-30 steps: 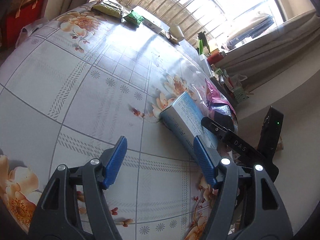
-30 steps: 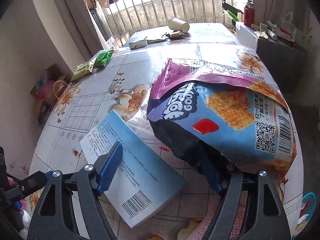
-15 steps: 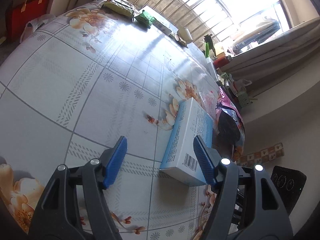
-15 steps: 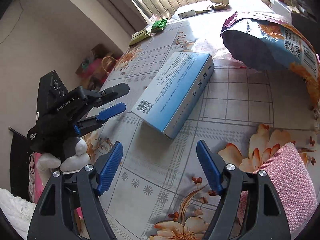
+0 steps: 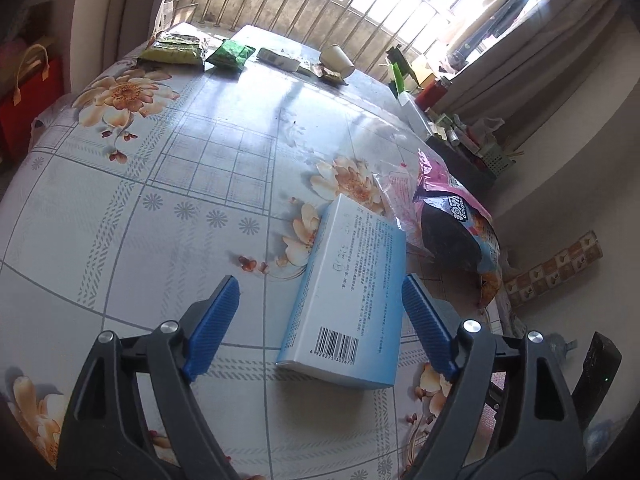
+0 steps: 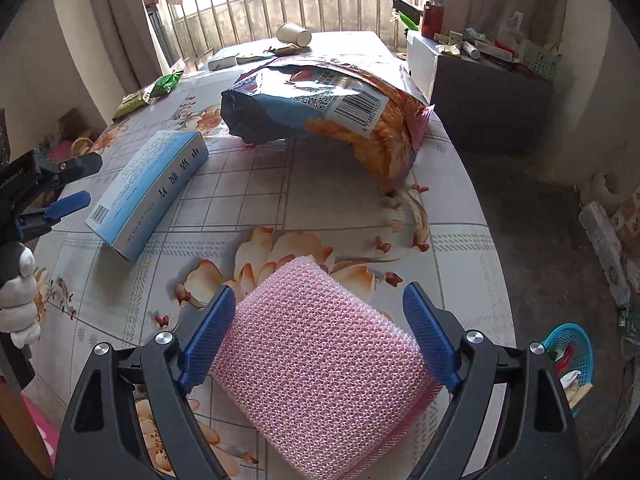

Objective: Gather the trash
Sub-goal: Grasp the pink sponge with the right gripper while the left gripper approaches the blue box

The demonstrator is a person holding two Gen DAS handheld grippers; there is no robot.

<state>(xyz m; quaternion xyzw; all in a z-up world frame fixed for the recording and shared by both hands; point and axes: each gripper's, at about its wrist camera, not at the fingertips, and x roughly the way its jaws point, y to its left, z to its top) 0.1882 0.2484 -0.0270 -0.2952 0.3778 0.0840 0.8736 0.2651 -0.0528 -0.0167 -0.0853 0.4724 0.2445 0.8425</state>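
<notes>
On the flower-patterned surface [image 5: 168, 184] a light blue carton [image 5: 352, 300] lies flat, barcode end toward the left wrist camera, its flaps closed so nothing of its contents shows. The left gripper [image 5: 320, 324] hangs over it with jaws spread wide, having just been opening; the carton's near end lies between the blue pads [image 5: 212, 328] without either pad pressing on it. Just beyond the carton a large snack bag [image 6: 320, 108] lies on its side, torn open at the pink top edge; what is inside it cannot be told. A crumpled clear plastic wrapper [image 5: 394, 188] lies between carton and bag, touching both. The right gripper [image 6: 318, 332] is also spread wide, its jaws having just been opening, and a pink knitted scouring pad [image 6: 320, 364] lies on the surface between its pads; whether they touch it is hard to tell, but they do not clamp it. At the far end of the surface lie a tipped paper cup [image 6: 294, 34], a green packet [image 5: 232, 54] and an olive packet [image 5: 174, 46]. On the floor to the right stands a small blue basket [image 6: 576, 348] holding a few items too small to make out.
</notes>
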